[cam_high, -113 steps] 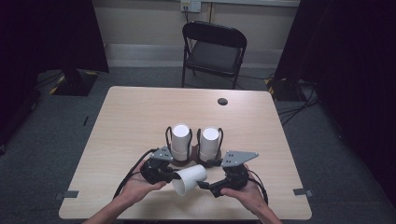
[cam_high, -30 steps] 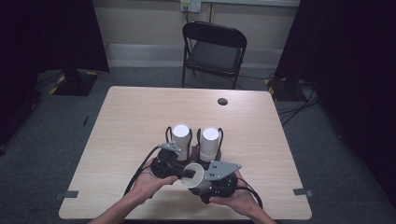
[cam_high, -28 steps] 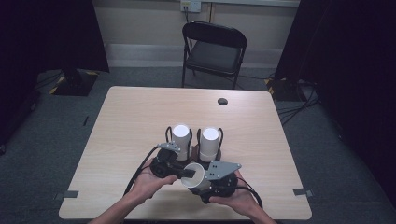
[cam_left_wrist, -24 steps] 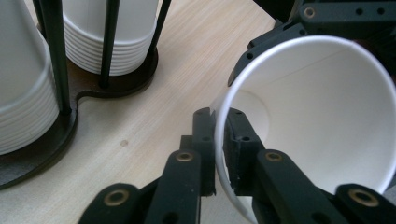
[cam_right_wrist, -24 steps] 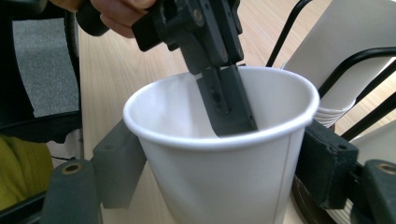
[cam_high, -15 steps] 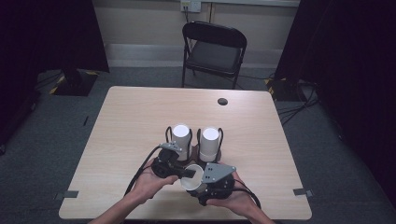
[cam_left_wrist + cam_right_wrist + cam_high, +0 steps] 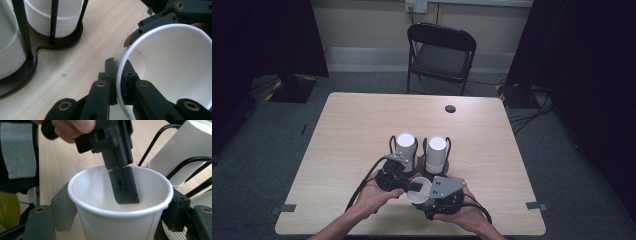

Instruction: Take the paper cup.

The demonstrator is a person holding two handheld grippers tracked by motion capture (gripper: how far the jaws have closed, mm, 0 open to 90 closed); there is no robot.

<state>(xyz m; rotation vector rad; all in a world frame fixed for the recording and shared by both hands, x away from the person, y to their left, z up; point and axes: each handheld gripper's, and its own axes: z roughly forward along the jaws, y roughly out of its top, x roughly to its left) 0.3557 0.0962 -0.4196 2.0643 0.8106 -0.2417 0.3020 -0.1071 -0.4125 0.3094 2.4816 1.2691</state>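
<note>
A white paper cup (image 7: 419, 189) is held mouth up just above the table's near edge, between both grippers. My left gripper (image 7: 415, 186) is shut on its rim; in the left gripper view one pad sits inside the cup (image 7: 175, 62) and one outside (image 7: 119, 75). My right gripper (image 7: 426, 199) holds the cup's body, and its jaws have just been closing on it. The right gripper view has the cup (image 7: 120, 227) between both pads (image 7: 62, 207), with the left gripper (image 7: 122, 182) clamped on the far rim.
Two stacks of white cups (image 7: 406, 146) (image 7: 437, 152) stand in a black wire holder (image 7: 20, 75) just behind the hands. A small dark disc (image 7: 450, 108) lies at the wooden table's (image 7: 342, 135) far side. A folding chair (image 7: 439, 50) stands beyond.
Earlier the cup lay on its side between the grippers; now it is mouth up, with the right gripper shifted left around it. Over the last second the hands barely moved.
</note>
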